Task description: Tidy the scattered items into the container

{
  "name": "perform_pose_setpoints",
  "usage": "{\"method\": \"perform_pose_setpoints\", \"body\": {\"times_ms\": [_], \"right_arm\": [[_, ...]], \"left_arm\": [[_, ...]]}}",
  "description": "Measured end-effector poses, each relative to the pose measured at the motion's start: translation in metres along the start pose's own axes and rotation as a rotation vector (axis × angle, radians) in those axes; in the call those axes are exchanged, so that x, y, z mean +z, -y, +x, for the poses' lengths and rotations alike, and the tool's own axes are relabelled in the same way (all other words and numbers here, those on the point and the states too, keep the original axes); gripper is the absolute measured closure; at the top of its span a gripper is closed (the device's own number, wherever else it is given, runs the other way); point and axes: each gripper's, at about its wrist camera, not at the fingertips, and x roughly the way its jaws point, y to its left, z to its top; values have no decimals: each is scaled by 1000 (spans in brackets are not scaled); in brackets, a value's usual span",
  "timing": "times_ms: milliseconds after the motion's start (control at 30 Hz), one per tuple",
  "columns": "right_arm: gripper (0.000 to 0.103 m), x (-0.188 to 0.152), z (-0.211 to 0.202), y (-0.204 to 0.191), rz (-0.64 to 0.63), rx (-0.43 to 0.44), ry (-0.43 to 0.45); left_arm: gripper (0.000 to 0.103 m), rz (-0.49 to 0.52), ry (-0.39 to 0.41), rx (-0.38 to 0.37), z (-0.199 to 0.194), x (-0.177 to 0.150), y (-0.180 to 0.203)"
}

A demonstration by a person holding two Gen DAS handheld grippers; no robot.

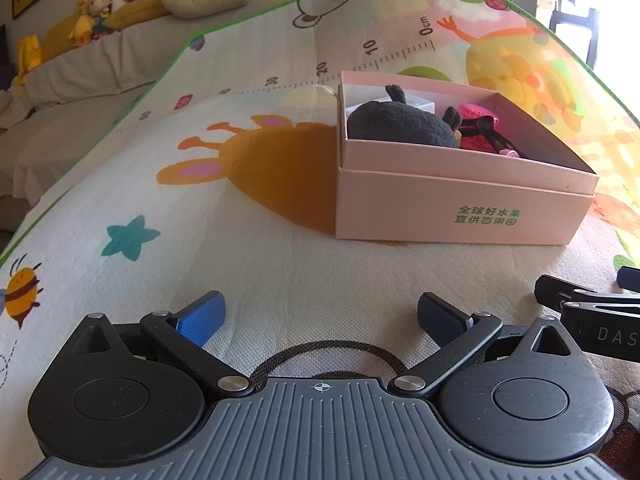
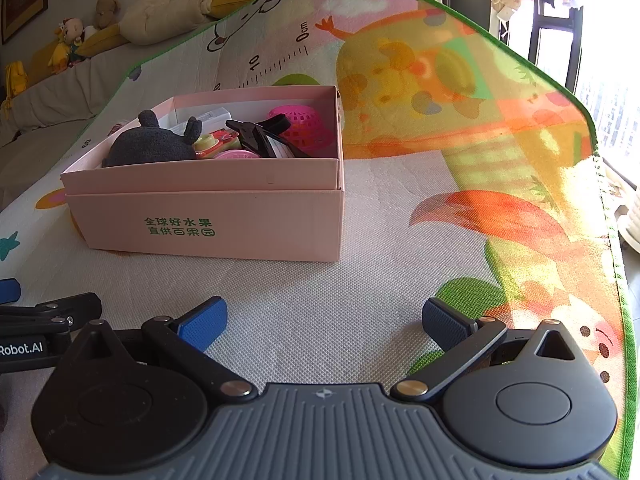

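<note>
A pink box (image 2: 208,216) sits mid-mat on a cartoon play mat (image 2: 360,300), holding a dark plush toy (image 2: 152,146) and pink basket (image 2: 306,126). Left gripper (image 1: 320,320) and right gripper (image 2: 324,322) hover near the mat's front edge, jaws spread wide, holding nothing.

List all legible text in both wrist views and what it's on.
"全球好水果 直供百果园": green print on the pink box front.
"0cm", "10", "20", "30": ruler printed on the play mat; further numbers too blurred.
"DAS": cut off, on right gripper.
"Robot.AI": start cut off, on left gripper.

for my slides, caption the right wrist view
Open right gripper low over the play mat, facing the pink box of toys.
</note>
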Motion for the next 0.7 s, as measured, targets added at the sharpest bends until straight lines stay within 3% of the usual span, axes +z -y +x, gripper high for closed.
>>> {"method": "perform_pose_setpoints", "body": {"times_ms": [167, 367, 467, 700], "right_arm": [[0, 0, -1, 4, 10, 11, 3], [0, -14, -20, 11, 6, 109, 6], [0, -31, -39, -1, -62, 88, -10], [0, -40, -51, -3, -50, 79, -6]], "left_arm": [[0, 9, -8, 3, -1, 0, 1], [0, 26, -21, 6, -18, -13, 0], [0, 37, -19, -3, -32, -25, -2], [0, 58, -18, -29, -42, -34, -5]]}}
